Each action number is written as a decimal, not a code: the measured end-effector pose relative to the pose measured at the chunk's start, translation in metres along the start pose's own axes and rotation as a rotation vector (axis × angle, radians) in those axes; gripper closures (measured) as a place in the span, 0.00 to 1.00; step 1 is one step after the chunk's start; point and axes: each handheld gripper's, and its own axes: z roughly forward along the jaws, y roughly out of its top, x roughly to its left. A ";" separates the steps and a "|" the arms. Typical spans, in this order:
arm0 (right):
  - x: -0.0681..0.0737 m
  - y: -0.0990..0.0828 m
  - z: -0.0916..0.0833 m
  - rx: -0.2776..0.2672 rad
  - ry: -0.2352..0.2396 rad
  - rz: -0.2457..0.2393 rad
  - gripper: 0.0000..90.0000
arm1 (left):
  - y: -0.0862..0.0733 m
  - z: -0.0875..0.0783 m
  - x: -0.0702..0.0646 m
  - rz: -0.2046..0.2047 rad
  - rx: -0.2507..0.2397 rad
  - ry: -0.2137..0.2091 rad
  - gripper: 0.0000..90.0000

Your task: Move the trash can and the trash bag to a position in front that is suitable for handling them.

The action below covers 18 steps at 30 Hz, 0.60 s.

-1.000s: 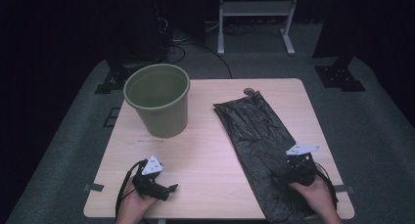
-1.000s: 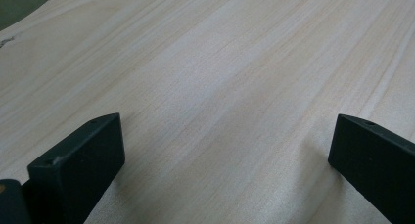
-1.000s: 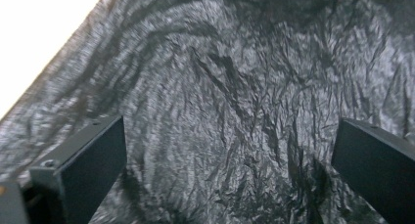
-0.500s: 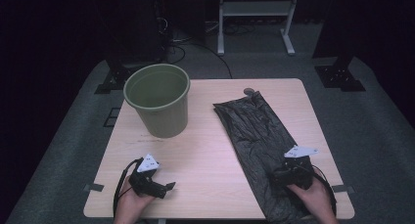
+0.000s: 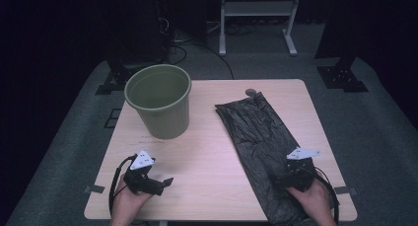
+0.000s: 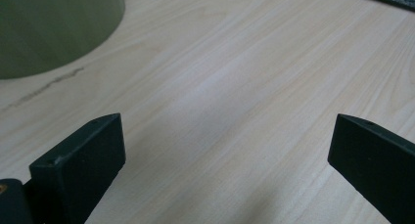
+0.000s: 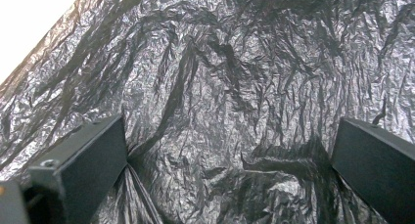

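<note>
- My right gripper [image 5: 288,174] is down low on the near end of the black bin bag [image 5: 261,142], my right hand [image 5: 313,199] wrapped round its back, wrist coming in from the near table edge.
- Along that gripper's own jaws [image 7: 230,160] I see them spread wide, one at each side, pressing into the crinkled plastic; the film bunches into small folds against both jaws, but nothing is pinched between them.
- The bag lies flat and long on the right half of the wooden table [image 5: 207,157], running from near the far edge down towards me and past the near edge, its near end under my right hand.
- My left gripper [image 5: 162,182] rests low near the front left corner of the table, pointing right across the bare wood, my left hand [image 5: 128,199] gripping it from behind, its cable looping round my wrist.
- Its jaws [image 6: 225,150] stand wide apart too, with only pale wood between them, holding nothing.
- The green bucket [image 5: 158,106] stands upright on the far left of the table, well apart from the bag; its lower wall shows at the top left of my left gripper view.
- My two hands are well apart, one at each front corner.
</note>
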 end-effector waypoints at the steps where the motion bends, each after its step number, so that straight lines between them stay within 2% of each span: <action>1: 0.000 0.000 0.000 0.000 0.000 0.000 0.00 | 0.003 -0.003 0.000 0.001 -0.003 0.004 0.00; 3: 0.000 0.000 0.000 0.000 0.000 0.000 0.00 | 0.009 -0.011 0.001 -0.005 -0.016 0.005 0.00; 9: 0.000 0.000 0.000 0.000 0.000 -0.001 0.00 | 0.021 -0.025 0.005 -0.019 -0.013 0.005 0.00; 12: 0.000 0.000 0.000 0.000 0.000 -0.001 0.00 | 0.033 -0.034 0.010 -0.027 -0.032 0.008 0.00; 16: 0.000 0.000 0.000 0.000 0.000 0.000 0.00 | 0.039 -0.039 0.012 -0.029 -0.039 0.005 0.00; 18: 0.000 0.000 0.000 0.000 0.000 0.000 0.00 | 0.047 -0.044 0.015 -0.030 -0.045 0.010 0.00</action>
